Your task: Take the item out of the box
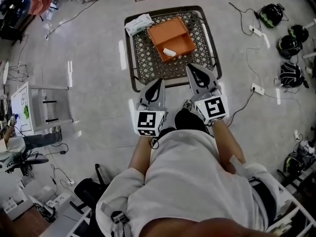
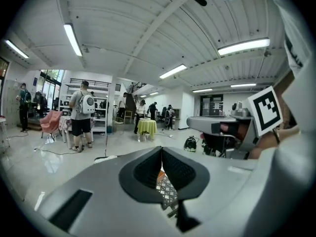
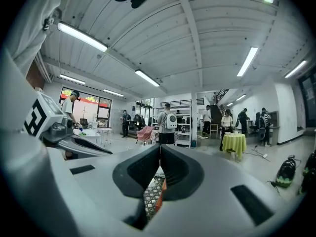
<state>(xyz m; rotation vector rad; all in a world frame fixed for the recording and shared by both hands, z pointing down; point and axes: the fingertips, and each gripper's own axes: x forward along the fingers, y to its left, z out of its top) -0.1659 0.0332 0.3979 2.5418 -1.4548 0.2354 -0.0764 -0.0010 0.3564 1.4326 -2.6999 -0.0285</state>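
An orange box (image 1: 170,37) stands on a small black lattice table (image 1: 130,63), open at the top. Inside it, near the front wall, lies a small white item (image 1: 169,52). My left gripper (image 1: 160,81) hovers at the table's near edge, left of the box, jaws shut and empty. The right gripper (image 1: 189,66) reaches over the near edge, its tips just short of the box's front right corner, jaws closed together with nothing between them. In both gripper views the pads meet, with only a sliver of lattice and orange showing below: left gripper (image 2: 161,150), right gripper (image 3: 159,147).
A white packet (image 1: 138,23) lies on the table's back left corner. Helmets (image 1: 270,14) and bags (image 1: 291,74) sit on the floor at the right, with cables and a power strip (image 1: 256,88). A white stand (image 1: 29,107) is at the left. People stand across the hall (image 2: 81,115).
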